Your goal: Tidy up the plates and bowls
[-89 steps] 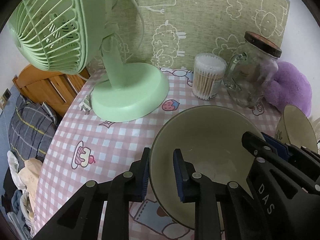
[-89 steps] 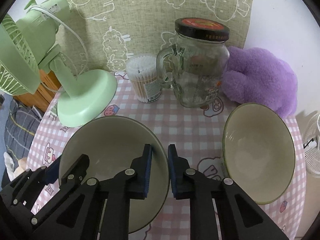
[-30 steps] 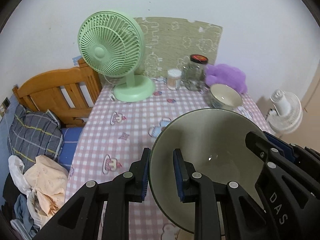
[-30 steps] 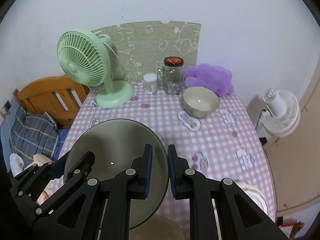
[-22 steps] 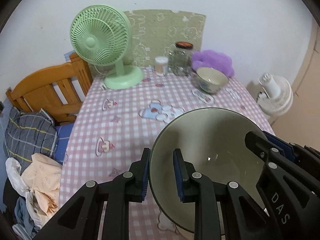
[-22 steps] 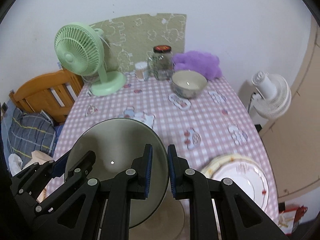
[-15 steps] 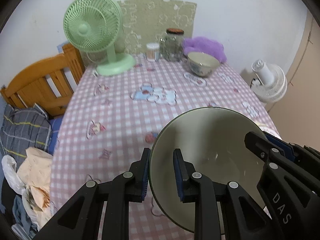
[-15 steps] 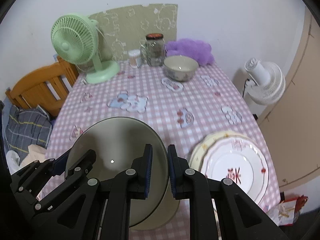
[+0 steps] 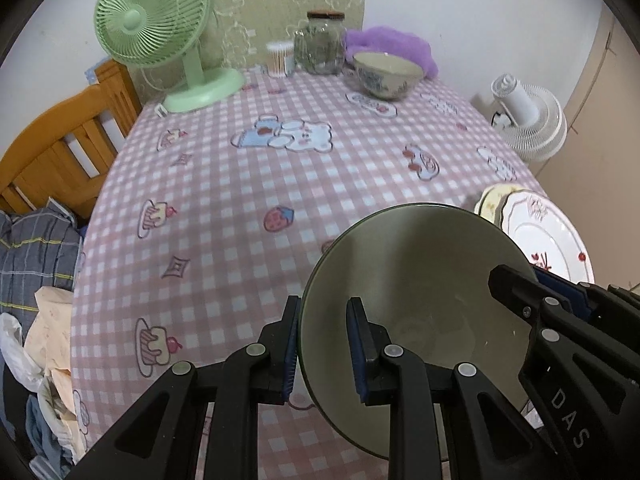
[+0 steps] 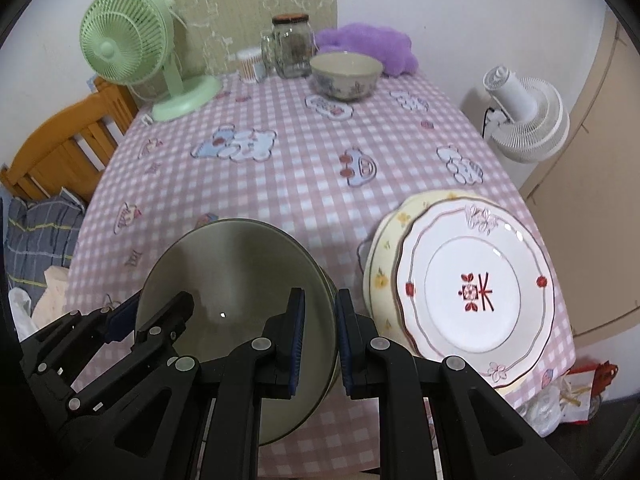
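Observation:
Both grippers hold one large olive-grey bowl by opposite rims, above the near edge of the pink checked table. My left gripper is shut on its left rim. My right gripper is shut on the right rim of the same bowl, which also shows in the right wrist view. A second bowl rim shows just beneath it in the right wrist view. A smaller patterned bowl stands at the far end. Two stacked plates lie at the near right.
At the far end stand a green fan, a glass jar, a cotton swab tub and a purple plush. A wooden chair and clothes are to the left, a white fan to the right.
Both grippers have carried the large bowl back from the far end to the near edge. The stacked plates have come into view at the right.

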A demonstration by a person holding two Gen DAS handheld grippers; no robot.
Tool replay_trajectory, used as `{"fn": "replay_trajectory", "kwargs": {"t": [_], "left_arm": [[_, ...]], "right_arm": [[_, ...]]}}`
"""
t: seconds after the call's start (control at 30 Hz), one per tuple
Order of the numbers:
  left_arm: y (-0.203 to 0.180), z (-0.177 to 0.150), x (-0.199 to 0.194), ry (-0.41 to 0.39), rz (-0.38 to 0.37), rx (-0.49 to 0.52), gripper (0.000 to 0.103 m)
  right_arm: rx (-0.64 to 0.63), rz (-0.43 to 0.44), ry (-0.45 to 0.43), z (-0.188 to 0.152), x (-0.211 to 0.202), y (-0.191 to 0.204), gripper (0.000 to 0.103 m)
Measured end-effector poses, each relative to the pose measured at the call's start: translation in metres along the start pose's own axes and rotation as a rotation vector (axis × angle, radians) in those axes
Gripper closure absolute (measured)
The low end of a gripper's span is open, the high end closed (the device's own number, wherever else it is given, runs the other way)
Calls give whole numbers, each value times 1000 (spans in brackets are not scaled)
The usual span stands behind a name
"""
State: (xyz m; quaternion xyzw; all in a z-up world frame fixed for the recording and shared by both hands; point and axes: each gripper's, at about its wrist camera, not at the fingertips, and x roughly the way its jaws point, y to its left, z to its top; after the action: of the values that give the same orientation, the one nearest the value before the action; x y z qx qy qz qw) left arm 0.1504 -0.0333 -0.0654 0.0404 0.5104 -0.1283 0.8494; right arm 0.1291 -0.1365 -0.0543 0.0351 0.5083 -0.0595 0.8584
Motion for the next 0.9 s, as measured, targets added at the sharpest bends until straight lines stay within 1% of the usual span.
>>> {"fn": "replay_trajectory", "kwargs": {"t": [0.13, 0.47, 0.53, 0.57, 0.6, 0.63, 0.7, 0.73, 0.8, 0.87, 0.9], "left_arm": [[-3, 0, 7, 20, 0, 9, 83], [-10, 1, 9, 26, 23, 64, 83], [-10, 1, 10, 25, 14, 67, 76], [-11, 1, 11, 29, 5, 69, 69], [-11, 1, 12, 41, -14, 66, 62], [-11, 0, 13, 53, -36, 60, 59], [-12, -2, 13, 68, -73, 60, 47], [-12, -3, 13, 72, -80, 60, 46], [-12, -4, 10, 69, -86, 60, 40], [-14, -4, 7, 66, -94, 62, 35], [-14, -4, 4, 62, -96, 64, 34]], "right_arm": [[11, -4, 23, -2, 7, -3, 84], [18, -33, 41, -4, 14, -4, 84], [11, -43, 36, -3, 15, -2, 84], [11, -45, 34, -4, 15, 0, 81], [11, -49, 32, -4, 15, 0, 81], [10, -46, 30, -4, 15, 0, 81], [16, -17, 39, -5, 15, 0, 72], [22, -5, 48, -6, 16, 0, 69], [33, 13, 55, -8, 15, -1, 55], [38, 7, 52, -9, 12, -1, 46], [41, 3, 48, -9, 9, -2, 43]]}}
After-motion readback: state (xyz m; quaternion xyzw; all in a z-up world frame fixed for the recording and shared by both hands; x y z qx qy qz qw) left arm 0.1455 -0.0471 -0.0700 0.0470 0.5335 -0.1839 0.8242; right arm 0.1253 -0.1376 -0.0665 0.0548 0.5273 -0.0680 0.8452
